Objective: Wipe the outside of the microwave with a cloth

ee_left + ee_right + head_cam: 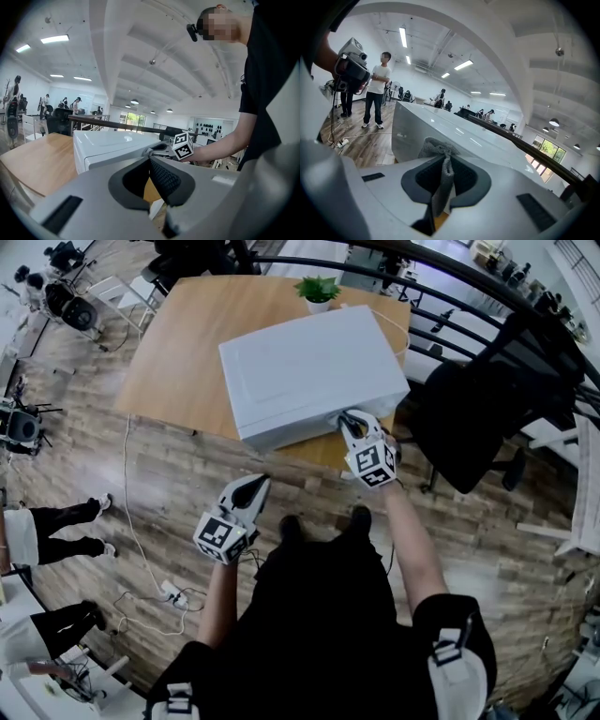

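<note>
Right gripper [443,160] jaws are clamped on a grey cloth [437,149], bunched at the near edge of the white microwave [309,371] on the wooden surface [178,352]. Left gripper [150,161] jaws are together on nothing, held clear. The wiping step looks to be in hand; the next move calls for sweeping the cloth along that face with steady pressure.

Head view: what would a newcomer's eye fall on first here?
The white microwave on the wooden table, with a potted plant behind it. The right gripper, shut on a grey cloth, is at the microwave's near edge; the left gripper hangs shut and empty over the floor.
</note>
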Motion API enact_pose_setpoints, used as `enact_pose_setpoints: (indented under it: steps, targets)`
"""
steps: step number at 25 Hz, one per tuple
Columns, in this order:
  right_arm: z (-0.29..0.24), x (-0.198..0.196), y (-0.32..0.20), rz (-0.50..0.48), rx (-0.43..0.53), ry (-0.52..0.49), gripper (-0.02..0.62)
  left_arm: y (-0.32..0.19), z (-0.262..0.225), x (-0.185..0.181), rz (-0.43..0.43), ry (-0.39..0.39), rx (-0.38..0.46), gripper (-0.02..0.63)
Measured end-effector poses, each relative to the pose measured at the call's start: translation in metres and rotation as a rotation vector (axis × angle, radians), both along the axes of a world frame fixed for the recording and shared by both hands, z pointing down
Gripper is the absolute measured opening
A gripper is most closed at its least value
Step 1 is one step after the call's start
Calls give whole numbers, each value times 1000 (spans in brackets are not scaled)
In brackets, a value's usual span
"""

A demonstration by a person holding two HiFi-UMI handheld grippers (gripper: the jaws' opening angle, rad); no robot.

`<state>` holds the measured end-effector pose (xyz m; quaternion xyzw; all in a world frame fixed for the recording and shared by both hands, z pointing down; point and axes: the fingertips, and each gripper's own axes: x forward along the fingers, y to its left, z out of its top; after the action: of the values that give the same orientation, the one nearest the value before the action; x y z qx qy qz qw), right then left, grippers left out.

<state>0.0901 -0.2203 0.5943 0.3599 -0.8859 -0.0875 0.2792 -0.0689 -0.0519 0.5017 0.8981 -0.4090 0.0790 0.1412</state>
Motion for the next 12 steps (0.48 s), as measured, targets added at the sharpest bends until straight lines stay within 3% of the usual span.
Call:
enact_pose_setpoints:
  steps: [12]
  targets:
    - [-1,44,-16,78,7,-2,31,3,0,1,-41,-14,-29,3]
